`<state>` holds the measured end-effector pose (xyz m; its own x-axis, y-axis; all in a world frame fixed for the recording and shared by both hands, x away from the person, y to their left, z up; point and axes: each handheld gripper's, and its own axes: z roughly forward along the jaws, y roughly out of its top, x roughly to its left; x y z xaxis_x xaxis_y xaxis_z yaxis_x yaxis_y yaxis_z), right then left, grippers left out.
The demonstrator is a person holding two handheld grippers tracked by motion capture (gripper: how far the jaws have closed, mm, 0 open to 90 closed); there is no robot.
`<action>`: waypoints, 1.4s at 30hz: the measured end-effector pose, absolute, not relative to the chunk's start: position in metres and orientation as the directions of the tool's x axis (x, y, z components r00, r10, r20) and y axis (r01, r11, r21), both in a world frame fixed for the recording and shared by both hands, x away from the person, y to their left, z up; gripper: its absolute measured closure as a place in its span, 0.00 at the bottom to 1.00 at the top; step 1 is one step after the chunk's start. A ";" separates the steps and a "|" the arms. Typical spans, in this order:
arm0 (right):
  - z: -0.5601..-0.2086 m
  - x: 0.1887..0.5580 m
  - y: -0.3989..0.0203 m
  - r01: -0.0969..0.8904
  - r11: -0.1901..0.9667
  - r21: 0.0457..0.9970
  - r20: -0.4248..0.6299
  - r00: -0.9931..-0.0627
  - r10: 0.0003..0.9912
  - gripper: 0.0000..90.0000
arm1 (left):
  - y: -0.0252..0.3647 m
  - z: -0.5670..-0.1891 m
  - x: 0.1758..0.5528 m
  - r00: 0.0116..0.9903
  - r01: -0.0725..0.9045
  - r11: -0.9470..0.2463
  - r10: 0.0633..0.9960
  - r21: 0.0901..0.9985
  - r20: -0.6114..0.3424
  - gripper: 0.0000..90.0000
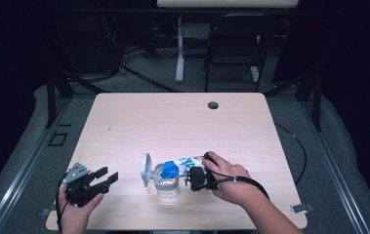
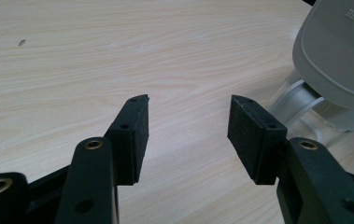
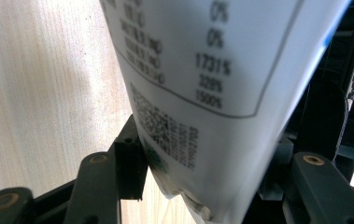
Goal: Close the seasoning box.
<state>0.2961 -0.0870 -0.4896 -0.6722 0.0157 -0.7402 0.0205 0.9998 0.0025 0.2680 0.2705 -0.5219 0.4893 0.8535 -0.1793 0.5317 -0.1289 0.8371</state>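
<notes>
Fingers: right gripper (image 1: pixel 188 176) pinching pouch (image 3: pixel 202 93) | left gripper (image 2: pixel 188 133) spread, empty

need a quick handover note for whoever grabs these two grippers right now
Right gripper: shut on the white-and-blue printed packet, held tilted with its blue end over the clear container.
Left gripper: open, holding nothing, low over the light wooden table, left of the container.
Things: the container stands near the table's front edge, its grey hinged lid flipped open and upright on its left side.
Done: lid open, packet picked up and brought to the mouth.
Left: probably empty the packet into the container, then close the lid. Whether anything has gone in yet cannot be told.
</notes>
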 end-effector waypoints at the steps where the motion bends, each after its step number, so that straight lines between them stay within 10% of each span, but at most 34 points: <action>1: -0.489 0.296 -0.087 0.018 1.000 -0.008 -0.744 -0.668 0.006 0.53 | 0.271 -0.522 0.268 0.489 0.532 -0.129 0.854 0.837 -0.179 0.54; 42: -0.487 0.296 -0.083 -0.018 0.997 -0.080 -0.769 -0.635 -0.073 0.53 | 0.271 -0.523 0.268 0.489 0.534 -0.130 0.854 0.836 -0.180 0.54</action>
<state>0.2958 -0.0828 -0.4866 -0.6349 -0.0727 -0.7692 -0.0178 0.9967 -0.0795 0.2682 0.2706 -0.5227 0.4886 0.8538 -0.1795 0.5336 -0.1296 0.8357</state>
